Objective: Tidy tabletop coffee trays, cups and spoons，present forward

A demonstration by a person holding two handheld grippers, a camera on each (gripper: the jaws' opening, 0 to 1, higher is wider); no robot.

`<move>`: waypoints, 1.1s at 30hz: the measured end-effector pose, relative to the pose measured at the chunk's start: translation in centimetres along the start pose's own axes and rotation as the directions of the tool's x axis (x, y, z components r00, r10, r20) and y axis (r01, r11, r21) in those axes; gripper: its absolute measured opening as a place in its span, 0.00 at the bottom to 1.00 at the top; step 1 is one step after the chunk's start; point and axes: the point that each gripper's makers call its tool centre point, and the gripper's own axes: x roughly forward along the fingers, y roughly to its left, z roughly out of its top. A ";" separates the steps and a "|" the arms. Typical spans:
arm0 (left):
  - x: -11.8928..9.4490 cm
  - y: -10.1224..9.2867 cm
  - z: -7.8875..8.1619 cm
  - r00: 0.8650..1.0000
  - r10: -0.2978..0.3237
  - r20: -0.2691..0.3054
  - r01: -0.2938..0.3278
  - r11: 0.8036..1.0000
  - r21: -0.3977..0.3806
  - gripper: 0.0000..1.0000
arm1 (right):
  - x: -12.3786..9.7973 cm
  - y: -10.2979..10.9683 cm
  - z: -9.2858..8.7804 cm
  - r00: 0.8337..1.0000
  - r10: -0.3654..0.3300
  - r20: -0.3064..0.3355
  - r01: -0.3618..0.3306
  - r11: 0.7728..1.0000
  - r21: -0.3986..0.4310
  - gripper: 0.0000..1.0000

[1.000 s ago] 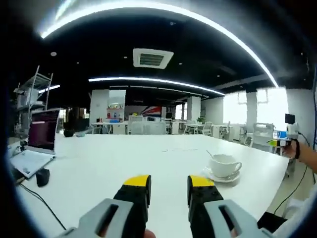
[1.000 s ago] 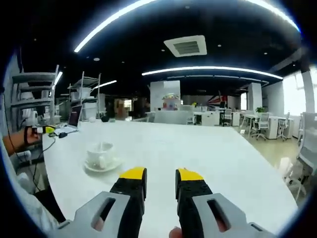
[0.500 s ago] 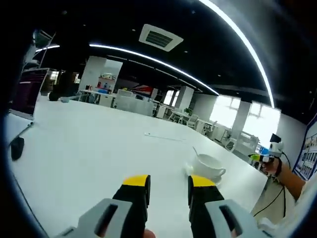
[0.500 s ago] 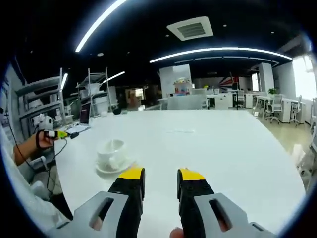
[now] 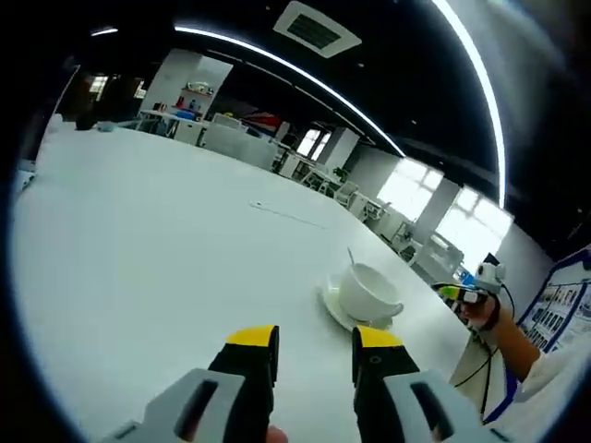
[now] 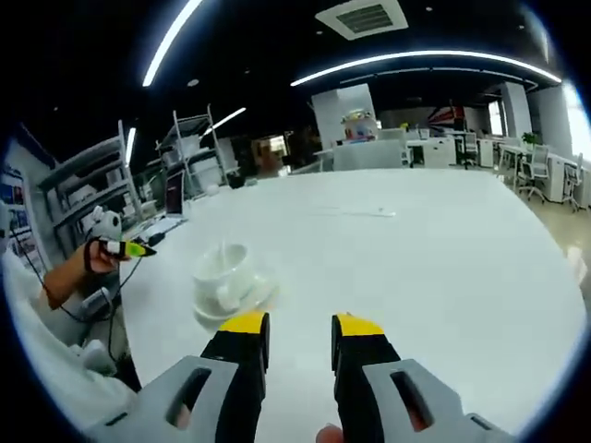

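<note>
Barely begun: cup untouched, both of my grippers empty.

My left gripper (image 5: pixel 312 340) and right gripper (image 6: pixel 300 329) hang over the white table (image 5: pixel 138 240), jaws spread, gripping nothing. The white cup (image 5: pixel 367 292) sits on its saucer (image 5: pixel 334 305) near the table edge, a spoon (image 5: pixel 351 256) standing in it; what else it holds I cannot tell. All tidying seems left to do.

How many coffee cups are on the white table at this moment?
1. The cup sits on its saucer with a spoon standing in it, ahead-right of the left tongs and ahead-left of the right tongs. No others are visible.
</note>
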 end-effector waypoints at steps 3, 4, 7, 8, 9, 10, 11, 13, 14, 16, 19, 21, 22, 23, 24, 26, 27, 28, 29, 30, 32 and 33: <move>0.9 -0.2 -0.3 0.998 -0.013 -0.058 0.011 0.999 -0.039 0.33 | 1.0 0.3 -0.2 0.999 0.029 -0.039 -0.028 0.999 0.023 0.27; 1.1 -0.6 -0.6 0.995 -0.039 -0.091 0.033 0.998 -0.062 0.33 | 1.2 0.5 -0.3 0.998 0.038 -0.056 -0.036 0.999 0.032 0.27; 2.2 -0.7 -0.5 0.994 -0.046 -0.099 0.037 0.995 -0.090 0.33 | 2.2 1.2 -0.3 0.995 0.056 -0.080 -0.052 0.998 0.041 0.27; 2.5 -0.8 -0.6 0.992 -0.054 -0.111 0.043 0.994 -0.104 0.33 | 2.4 1.4 -0.3 0.995 0.059 -0.083 -0.055 0.998 0.044 0.27; 2.9 -1.0 -0.6 0.992 -0.059 -0.112 0.046 0.992 -0.117 0.33 | 2.6 1.6 -0.3 0.994 0.064 -0.090 -0.060 0.997 0.048 0.27; 3.2 -1.2 -0.7 0.991 -0.071 -0.116 0.055 0.990 -0.132 0.33 | 2.8 1.7 -0.4 0.993 0.071 -0.098 -0.066 0.996 0.052 0.27; 3.5 -1.6 -0.9 0.988 -0.084 -0.127 0.067 0.988 -0.137 0.33 | 3.0 1.9 -0.4 0.992 0.076 -0.104 -0.070 0.996 0.058 0.27; 4.0 -1.6 -1.0 0.986 -0.091 -0.136 0.070 0.985 -0.155 0.33 | 3.4 2.4 -0.4 0.989 0.092 -0.113 -0.084 0.994 0.072 0.27; 4.2 -2.1 -1.2 0.986 -0.092 -0.138 0.070 0.985 -0.160 0.33 | 3.6 2.7 -0.5 0.987 0.101 -0.122 -0.090 0.992 0.089 0.27; 4.6 -3.1 -1.7 0.984 -0.102 -0.148 0.076 0.982 -0.173 0.33 | 4.1 3.2 -0.5 0.985 0.115 -0.129 -0.101 0.989 0.110 0.27; 5.4 -3.6 -2.0 0.979 -0.120 -0.166 0.086 0.976 -0.200 0.32 | 5.0 3.6 -0.8 0.980 0.130 -0.151 -0.109 0.984 0.141 0.26; 5.9 -3.2 -1.8 0.977 -0.130 -0.172 0.092 0.972 -0.215 0.32 | 5.6 3.9 -0.9 0.978 0.139 -0.159 -0.111 0.979 0.169 0.26; 6.2 -3.3 -1.9 0.975 -0.134 -0.175 0.094 0.971 -0.221 0.32 | 5.8 4.0 -1.0 0.976 0.144 -0.160 -0.114 0.976 0.183 0.26; 6.4 -3.5 -1.9 0.974 -0.143 -0.177 0.099 0.967 -0.233 0.32 | 6.0 4.2 -1.1 0.974 0.153 -0.166 -0.116 0.971 0.211 0.26; 6.6 -3.6 -2.0 0.973 -0.147 -0.178 0.101 0.964 -0.246 0.32 | 6.3 4.3 -1.1 0.974 0.159 -0.164 -0.119 0.967 0.226 0.26; 7.1 -3.8 -2.0 0.973 -0.147 -0.178 0.100 0.962 -0.252 0.32 | 6.8 4.5 -1.2 0.970 0.169 -0.173 -0.123 0.961 0.249 0.26; 7.2 -3.8 -2.1 0.972 -0.148 -0.180 0.100 0.962 -0.254 0.32 | 7.1 4.6 -1.3 0.969 0.173 -0.174 -0.125 0.959 0.256 0.26; 7.4 -3.7 -2.0 0.971 -0.151 -0.183 0.101 0.961 -0.257 0.32 | 7.4 4.7 -1.4 0.969 0.173 -0.178 -0.123 0.958 0.258 0.26; 7.7 -3.6 -2.0 0.971 -0.153 -0.185 0.101 0.960 -0.261 0.32 | 7.6 4.9 -1.5 0.968 0.171 -0.185 -0.121 0.959 0.256 0.26; 7.9 -3.6 -2.1 0.970 -0.154 -0.190 0.102 0.960 -0.262 0.32 | 7.8 5.0 -1.6 0.967 0.170 -0.191 -0.119 0.960 0.255 0.26; 8.3 -3.6 -2.2 0.968 -0.154 -0.199 0.097 0.958 -0.270 0.32 | 8.2 5.3 -1.9 0.961 0.180 -0.208 -0.123 0.958 0.260 0.26; 8.6 -3.5 -2.3 0.967 -0.153 -0.205 0.094 0.958 -0.270 0.32 | 8.4 5.4 -2.0 0.960 0.182 -0.213 -0.123 0.957 0.265 0.26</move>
